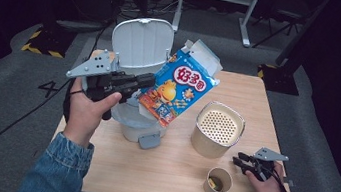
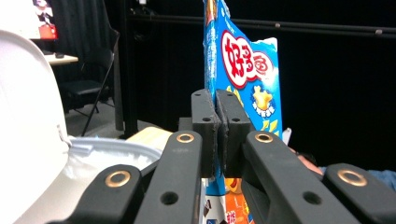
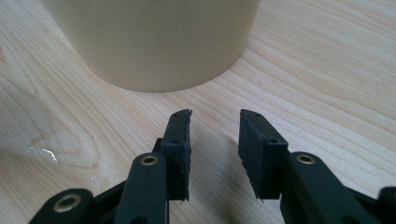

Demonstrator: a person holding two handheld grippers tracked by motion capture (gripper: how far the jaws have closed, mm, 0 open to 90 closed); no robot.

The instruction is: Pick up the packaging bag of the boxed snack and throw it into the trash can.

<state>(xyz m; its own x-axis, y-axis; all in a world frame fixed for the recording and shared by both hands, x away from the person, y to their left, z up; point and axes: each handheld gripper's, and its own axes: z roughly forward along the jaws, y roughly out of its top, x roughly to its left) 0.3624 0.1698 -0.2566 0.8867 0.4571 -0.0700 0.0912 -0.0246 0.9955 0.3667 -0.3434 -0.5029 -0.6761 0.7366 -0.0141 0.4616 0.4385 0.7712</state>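
Blue cardboard snack box (image 1: 179,89), printed with red-and-white lettering and an orange cartoon figure, hangs tilted in the middle of the high view, its torn-open top flaps pointing to the upper right and its lower corner over the white plastic bin (image 1: 131,116) beneath it. The left gripper (image 1: 146,81), black with a grey three-cornered plate on top, comes in from the left of that frame in the person's left hand (image 1: 87,109) and is clamped on the box's left edge. In the left gripper view the two black jaws stand pressed together at centre frame with the thin wall of the box (image 2: 245,70) squeezed between their pads; the box rises above them toward the top of the frame and continues below them at the bottom edge. At the left of that view curves the bin's raised white lid (image 2: 28,121), with the bin's pale rim beside it.

Just right of the box in the high view, on the light wooden table (image 1: 172,177), stands a cream cylindrical container with a perforated top (image 1: 218,129). Below it, near the bottom edge, sits a small paper cup (image 1: 219,181) with something yellowish inside. The right gripper (image 1: 238,163) rests low at the lower right of the frame, in the person's right hand (image 1: 266,188), pointing left toward the cream container. In the right gripper view its jaws are parted with nothing between them, bare wood grain showing in the gap, and the container's smooth wall (image 3: 159,42) spans the top of the frame, near the fingertips but apart from them.
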